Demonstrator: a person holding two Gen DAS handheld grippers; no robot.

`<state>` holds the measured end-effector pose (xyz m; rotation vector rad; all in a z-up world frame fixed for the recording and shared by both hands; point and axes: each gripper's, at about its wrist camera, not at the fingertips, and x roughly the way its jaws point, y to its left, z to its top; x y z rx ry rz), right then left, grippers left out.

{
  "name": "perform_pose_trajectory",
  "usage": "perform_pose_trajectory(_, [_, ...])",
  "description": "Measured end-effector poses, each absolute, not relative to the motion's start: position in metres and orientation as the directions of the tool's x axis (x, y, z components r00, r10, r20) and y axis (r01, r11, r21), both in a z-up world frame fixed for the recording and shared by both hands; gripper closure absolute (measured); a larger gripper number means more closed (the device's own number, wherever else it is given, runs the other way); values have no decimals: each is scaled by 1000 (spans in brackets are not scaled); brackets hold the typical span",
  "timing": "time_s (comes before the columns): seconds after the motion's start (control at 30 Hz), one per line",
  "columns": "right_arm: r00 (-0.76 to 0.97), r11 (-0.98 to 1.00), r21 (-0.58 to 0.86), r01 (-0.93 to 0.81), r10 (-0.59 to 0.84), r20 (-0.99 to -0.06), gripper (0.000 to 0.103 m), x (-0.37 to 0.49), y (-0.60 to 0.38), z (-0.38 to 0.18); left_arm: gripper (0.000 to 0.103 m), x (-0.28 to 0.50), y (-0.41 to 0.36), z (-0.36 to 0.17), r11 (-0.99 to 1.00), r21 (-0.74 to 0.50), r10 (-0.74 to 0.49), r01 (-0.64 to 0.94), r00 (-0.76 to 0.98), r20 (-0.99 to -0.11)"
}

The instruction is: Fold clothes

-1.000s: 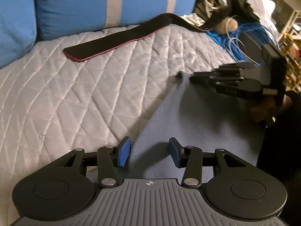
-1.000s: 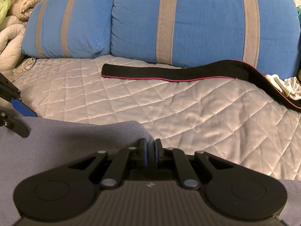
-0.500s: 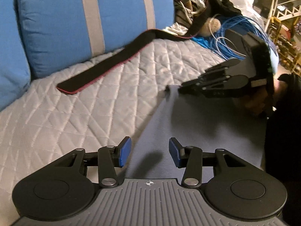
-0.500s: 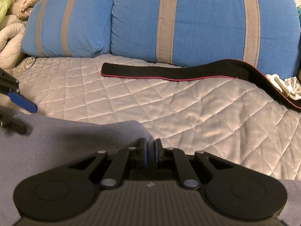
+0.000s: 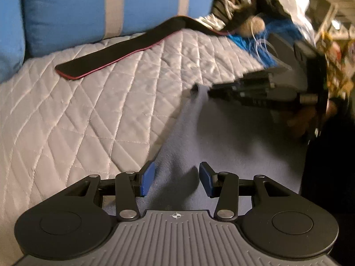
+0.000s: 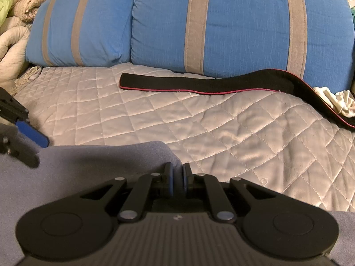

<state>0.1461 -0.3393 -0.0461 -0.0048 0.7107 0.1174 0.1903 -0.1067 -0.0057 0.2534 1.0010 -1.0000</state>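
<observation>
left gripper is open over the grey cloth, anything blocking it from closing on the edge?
Nothing visible. The left gripper hangs open with only the grey cloth between its blue pads. The right gripper already pinches the far corner. The black strap lies well away on the quilt.

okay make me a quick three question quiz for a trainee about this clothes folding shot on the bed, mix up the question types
1. True or false: the right gripper is shut on a corner of the grey garment.
2. The left gripper has its fingers: A) apart over the garment, B) clamped on the black strap, C) out of view.
3. Fill in: the black strap lies on the quilted cover in front of the blue ____.

Key: 1 true; 2 A; 3 pillows.
</observation>
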Motion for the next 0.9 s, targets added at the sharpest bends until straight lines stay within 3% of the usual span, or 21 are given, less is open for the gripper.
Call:
perform_pose_trajectory(0.2, [751,993,36,-108,106,-651,94,146,-339,-47,62,204,-101,-9,587,-304,-600,751,151,-786])
perform_pose_trajectory(0.6, [751,994,35,-108,105,-652,93,147,-338,-47,93,191,-111,-4,541,-218,-574,812,168,-801])
perform_pose_trajectory(0.8, [751,994,35,-108,105,-653,93,147,-339,-47,90,199,-105,0,536,-268,-598,801,136,-790])
perform_pose_trajectory(0.9, [750,993,35,-109,105,-653,93,146,-339,-47,79,204,-100,1,548,-296,-612,782,134,-779])
